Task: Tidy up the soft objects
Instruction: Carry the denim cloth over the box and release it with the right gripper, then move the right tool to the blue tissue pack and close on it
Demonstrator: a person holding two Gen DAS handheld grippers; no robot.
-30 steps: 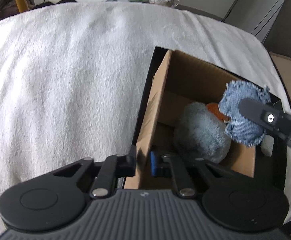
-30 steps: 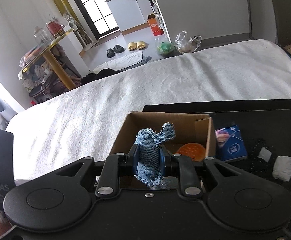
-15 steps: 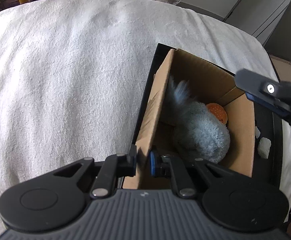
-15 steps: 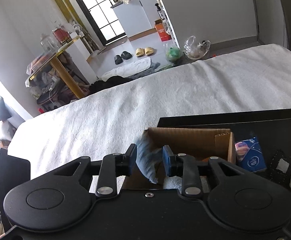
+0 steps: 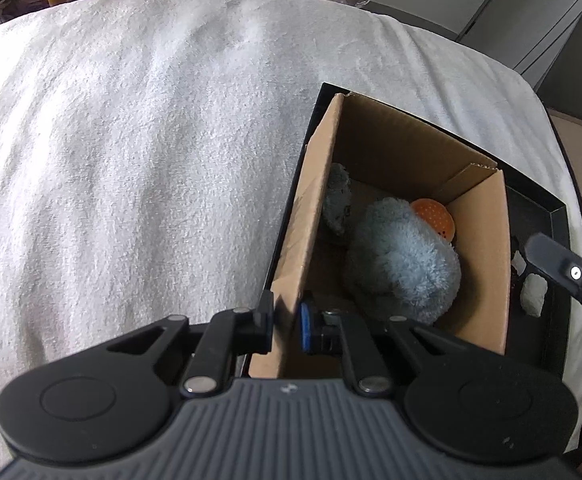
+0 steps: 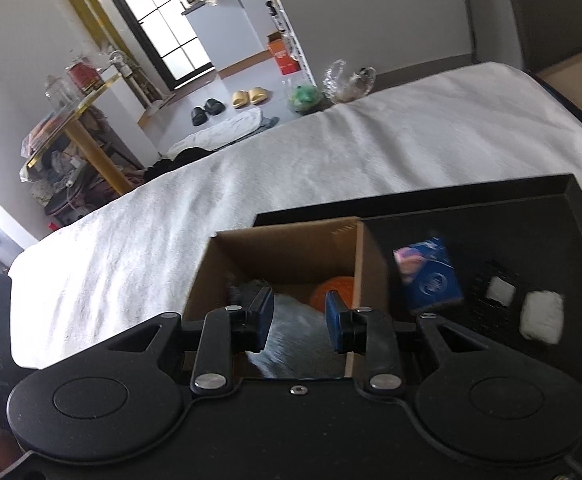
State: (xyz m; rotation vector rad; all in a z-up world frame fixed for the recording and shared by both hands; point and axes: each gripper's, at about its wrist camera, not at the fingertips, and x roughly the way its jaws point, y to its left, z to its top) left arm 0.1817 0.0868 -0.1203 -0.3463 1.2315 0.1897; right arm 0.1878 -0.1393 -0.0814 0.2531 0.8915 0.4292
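Now my left gripper (image 5: 287,322) points steeply down at the near corner of the cardboard box (image 5: 487,264), and its jaws are clamped on the box's left wall: one pad sits outside the cardboard, the blue pad inside, with the wall pinched between them.

My right gripper (image 6: 298,316) tilts down more gently, hanging above the near end of the same box (image 6: 283,252) and looking along it toward the room. Its jaws stand apart with nothing between them; only the box's contents show through the gap below. In the left wrist view one black finger (image 5: 563,270) of that gripper reaches in from the right edge, over the black tray (image 5: 557,216) just beside the box's right wall.

Inside the box lie a fluffy grey-blue plush (image 5: 403,260), an orange dotted ball (image 5: 435,218) tucked against the far right corner behind it, and a small denim piece (image 5: 337,202) resting against the left wall. The box stands in the tray (image 6: 571,208), which lies on a bed covered with a white towel (image 5: 131,140). On the tray to the right of the box are a blue packet (image 6: 429,274) and two white foam pieces (image 6: 541,316), the smaller one (image 6: 499,290) on a dark mesh patch.
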